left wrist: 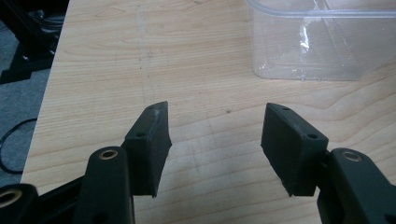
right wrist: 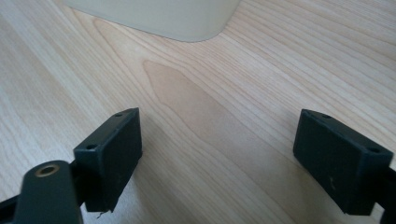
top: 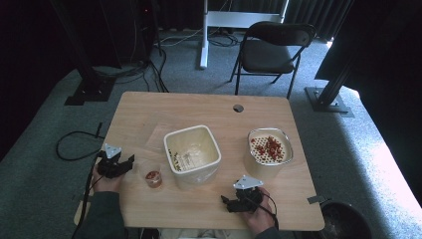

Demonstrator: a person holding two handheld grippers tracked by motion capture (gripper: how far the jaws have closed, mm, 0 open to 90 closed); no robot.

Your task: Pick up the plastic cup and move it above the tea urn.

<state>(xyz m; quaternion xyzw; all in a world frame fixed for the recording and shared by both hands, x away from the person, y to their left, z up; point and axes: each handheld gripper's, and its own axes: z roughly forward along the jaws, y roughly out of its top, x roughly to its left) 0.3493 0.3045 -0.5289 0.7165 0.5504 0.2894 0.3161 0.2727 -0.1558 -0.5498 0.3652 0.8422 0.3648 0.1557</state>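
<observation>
A small cup (top: 154, 179) of red bits stands on the surface (top: 209, 107), just beside the left hand-held gripper (top: 123, 166), whose jaws are spread and empty; the right hand-held gripper (top: 230, 203), also spread, rests near the white tub (top: 192, 155)
</observation>
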